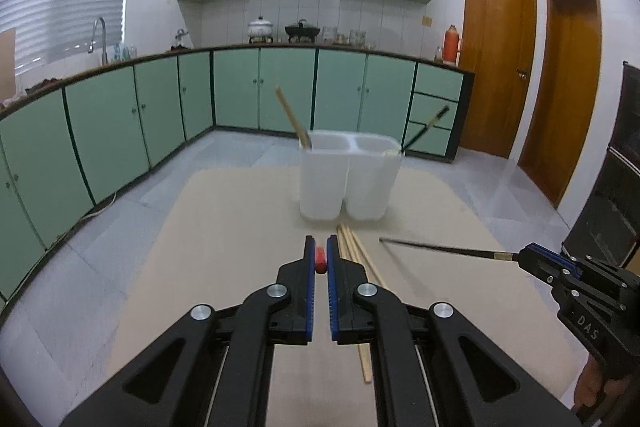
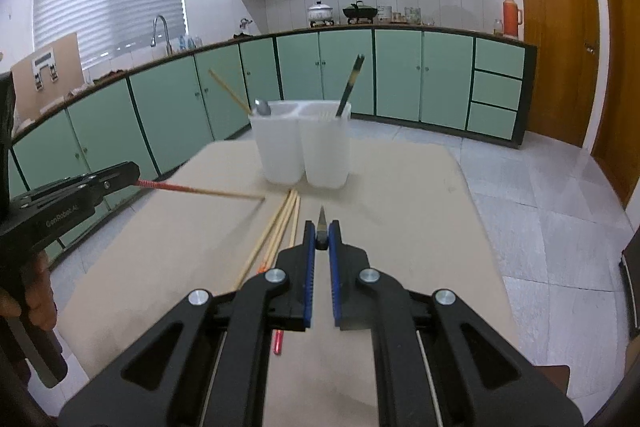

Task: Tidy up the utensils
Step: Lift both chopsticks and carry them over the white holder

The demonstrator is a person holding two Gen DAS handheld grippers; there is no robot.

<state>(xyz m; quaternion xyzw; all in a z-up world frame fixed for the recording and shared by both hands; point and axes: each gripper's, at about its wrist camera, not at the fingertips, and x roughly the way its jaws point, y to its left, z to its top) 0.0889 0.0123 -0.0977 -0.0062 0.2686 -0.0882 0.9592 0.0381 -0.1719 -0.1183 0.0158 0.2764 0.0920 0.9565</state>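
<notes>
My left gripper (image 1: 320, 247) is shut on the red end of a wooden chopstick (image 1: 320, 261). In the right wrist view that chopstick (image 2: 208, 191) sticks out sideways from the left gripper (image 2: 135, 174), above the table. My right gripper (image 2: 322, 227) is shut on a black chopstick (image 2: 321, 223). From the left wrist view this black chopstick (image 1: 440, 247) is lifted and points left from the right gripper (image 1: 520, 258). A white two-compartment holder (image 1: 348, 183) (image 2: 304, 151) stands ahead, with a wooden chopstick (image 2: 228, 91) and a spoon (image 2: 263, 108) in one side and a black chopstick (image 2: 351, 83) in the other.
Several loose wooden chopsticks (image 1: 358, 253) (image 2: 280, 227) lie on the tan table top (image 1: 220, 227) just before the holder. A red-ended piece (image 2: 277, 341) lies under my right gripper. Green kitchen cabinets (image 1: 280, 87) and wooden doors (image 1: 496, 67) surround the tiled floor.
</notes>
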